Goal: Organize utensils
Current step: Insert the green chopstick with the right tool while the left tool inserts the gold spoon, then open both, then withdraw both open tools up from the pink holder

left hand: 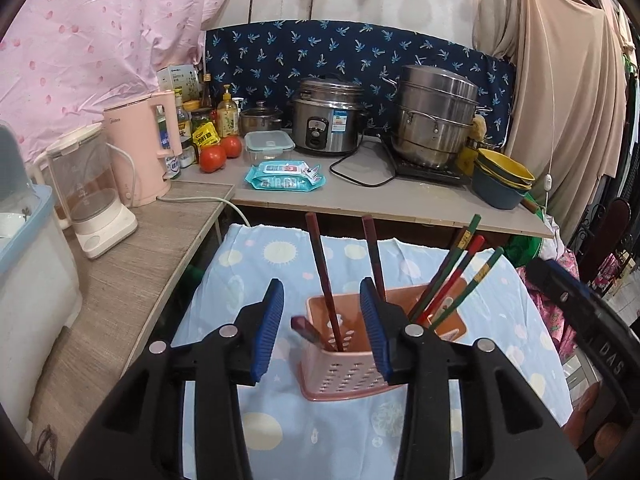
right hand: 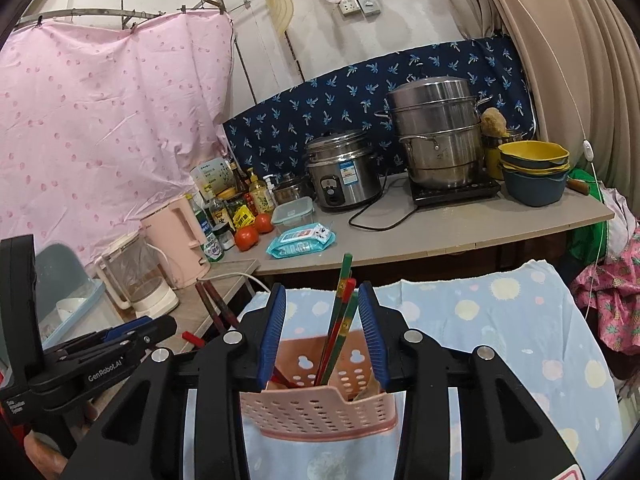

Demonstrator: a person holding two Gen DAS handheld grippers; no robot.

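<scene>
A pink perforated utensil holder (left hand: 344, 364) (right hand: 316, 408) stands on a blue cloth with pale circles (left hand: 248, 280). Two dark red chopsticks (left hand: 320, 264) lean in its left compartment. Several green and red chopsticks (left hand: 460, 272) (right hand: 340, 320) stand in the right one. My left gripper (left hand: 324, 328) is open just above the holder. One dark chopstick rises between its blue pads (left hand: 272, 328), which stand apart from it. My right gripper (right hand: 323, 332) is open too, and the green and red chopsticks stand loose between its pads (right hand: 372, 332).
Behind the cloth runs a grey counter (left hand: 400, 200) with a rice cooker (left hand: 326, 120), a steel steamer pot (left hand: 436, 120), stacked bowls (left hand: 504, 180), a wipes pack (left hand: 284, 176) and tomatoes (left hand: 212, 158). A pink kettle (left hand: 140, 152) and a glass jug (left hand: 88, 196) stand at the left.
</scene>
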